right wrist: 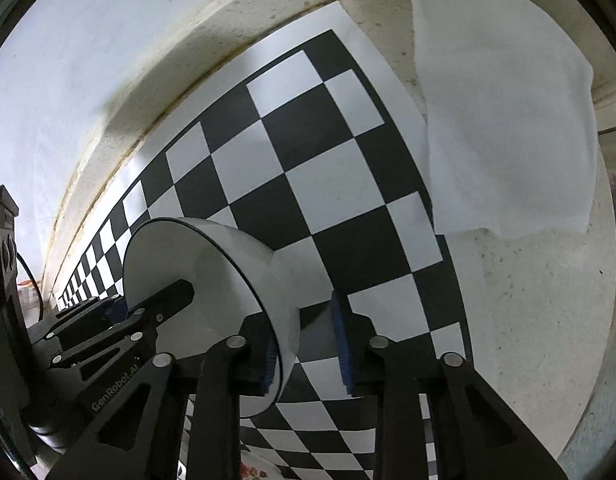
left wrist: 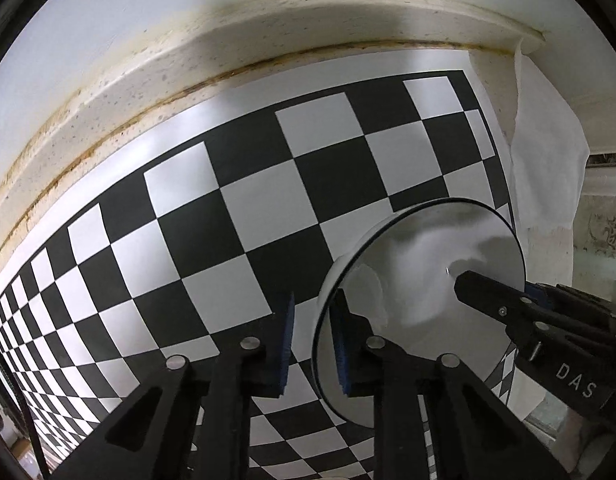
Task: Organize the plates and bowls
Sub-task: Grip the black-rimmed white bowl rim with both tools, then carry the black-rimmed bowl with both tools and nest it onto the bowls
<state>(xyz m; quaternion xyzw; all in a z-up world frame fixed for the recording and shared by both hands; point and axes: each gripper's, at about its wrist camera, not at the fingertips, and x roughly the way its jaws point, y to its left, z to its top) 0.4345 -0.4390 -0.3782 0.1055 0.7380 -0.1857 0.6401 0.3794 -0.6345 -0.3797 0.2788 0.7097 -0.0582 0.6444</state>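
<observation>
A white bowl with a thin black rim (left wrist: 420, 280) is held tilted on its side above the checkerboard mat (left wrist: 236, 208). My left gripper (left wrist: 314, 344) straddles the bowl's near rim, one blue pad inside and one outside, with a gap at the pads. My right gripper (right wrist: 306, 344) straddles the opposite rim of the same bowl (right wrist: 212, 276) in the same way, jaws apart. Each gripper's black finger shows inside the bowl in the other's view: the right one in the left wrist view (left wrist: 492, 300), the left one in the right wrist view (right wrist: 156, 304).
A white cloth (right wrist: 504, 120) lies at the mat's right edge, also in the left wrist view (left wrist: 548, 152). A stained cream ledge and wall (left wrist: 188, 60) run behind the mat. A floral-patterned dish edge (right wrist: 256, 470) peeks at the bottom.
</observation>
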